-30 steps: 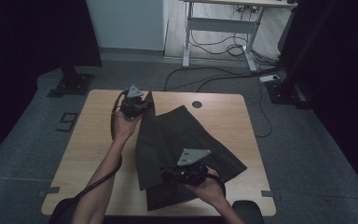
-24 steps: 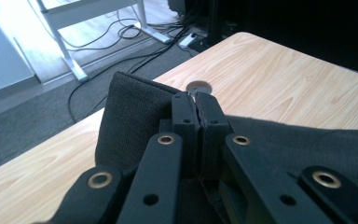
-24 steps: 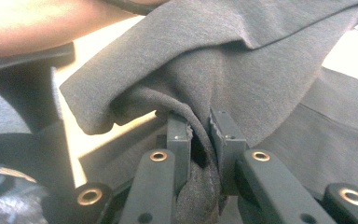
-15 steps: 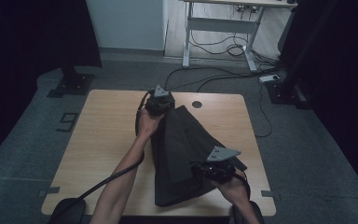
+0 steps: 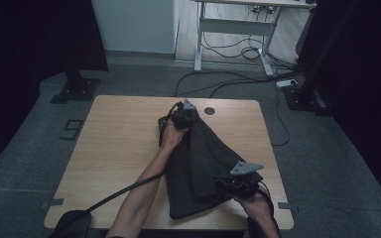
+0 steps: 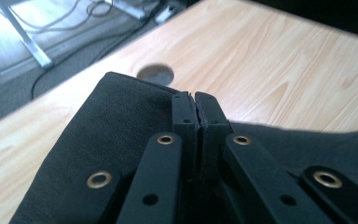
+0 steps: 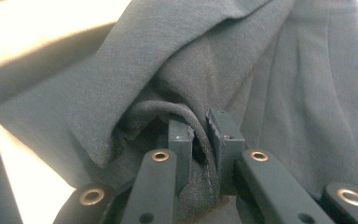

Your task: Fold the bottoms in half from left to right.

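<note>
Cloth [image 5: 198, 168], dark and folded, on the worktop [image 5: 119, 144], gripped at two ends by both claws.

In the high view the cloth lies right of the frame's centre, narrowing toward the upper middle and widening toward the lower edge. The left claw [image 5: 184, 115] is at its narrow top end, just beside the round hole [image 5: 209, 111] in the worktop; in the left gripper view its jaws are pressed together on the cloth's edge [image 6: 121, 121]. The right claw [image 5: 233, 184] sits at the lower right of the cloth; in the right gripper view its jaws clamp a bunched fold [image 7: 200, 140]. A forearm [image 5: 144, 193] enters from the bottom edge.
</note>
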`<action>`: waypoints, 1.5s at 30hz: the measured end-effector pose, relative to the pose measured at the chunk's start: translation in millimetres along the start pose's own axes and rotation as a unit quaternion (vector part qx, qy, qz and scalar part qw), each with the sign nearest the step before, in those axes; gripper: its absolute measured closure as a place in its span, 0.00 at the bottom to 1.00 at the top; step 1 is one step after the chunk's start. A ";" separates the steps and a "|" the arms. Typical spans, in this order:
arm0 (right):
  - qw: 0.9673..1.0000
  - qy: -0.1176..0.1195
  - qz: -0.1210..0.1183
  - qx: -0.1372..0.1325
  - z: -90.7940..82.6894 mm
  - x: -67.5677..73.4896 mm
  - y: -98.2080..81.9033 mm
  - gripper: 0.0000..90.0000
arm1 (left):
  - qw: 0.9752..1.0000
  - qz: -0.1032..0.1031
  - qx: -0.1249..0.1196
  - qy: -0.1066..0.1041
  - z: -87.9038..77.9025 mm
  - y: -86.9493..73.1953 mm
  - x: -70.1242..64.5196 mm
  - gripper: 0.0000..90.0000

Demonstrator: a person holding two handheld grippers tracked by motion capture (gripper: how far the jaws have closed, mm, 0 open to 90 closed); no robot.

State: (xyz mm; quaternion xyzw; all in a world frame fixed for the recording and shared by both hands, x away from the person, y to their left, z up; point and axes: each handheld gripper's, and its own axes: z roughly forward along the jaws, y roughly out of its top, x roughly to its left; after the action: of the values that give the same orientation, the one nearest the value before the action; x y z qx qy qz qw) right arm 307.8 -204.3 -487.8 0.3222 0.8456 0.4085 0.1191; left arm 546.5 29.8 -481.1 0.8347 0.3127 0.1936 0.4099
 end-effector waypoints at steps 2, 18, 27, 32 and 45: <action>1.000 -0.002 0.005 0.010 3.7 -3.4 -3.7 0.89 | 1.000 -0.005 0.001 0.003 5.1 -4.0 -0.7 0.91; 0.999 -0.014 0.025 0.042 1.1 -14.2 -19.2 0.70 | 1.000 0.026 -0.012 -0.004 -56.5 -10.7 -5.6 0.33; 0.998 -0.044 0.034 0.038 -27.5 -25.7 -12.8 0.46 | 1.000 0.008 0.002 -0.009 -87.4 -58.5 -12.5 0.20; 0.997 -0.062 0.032 0.030 -39.3 -28.5 -1.5 0.42 | 1.000 0.004 0.010 -0.013 -99.1 -81.6 -19.4 0.18; 1.000 -0.016 0.021 -0.005 -4.7 0.2 45.3 0.23 | 0.999 0.002 0.035 -0.017 -106.4 -130.0 -48.4 0.16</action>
State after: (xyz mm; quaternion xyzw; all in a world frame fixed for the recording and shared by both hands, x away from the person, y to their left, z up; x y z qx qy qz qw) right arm 325.7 -186.3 -450.0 0.3456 0.8346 0.4102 0.1256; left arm 402.2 117.6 -526.4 0.8524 0.3105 0.1695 0.3852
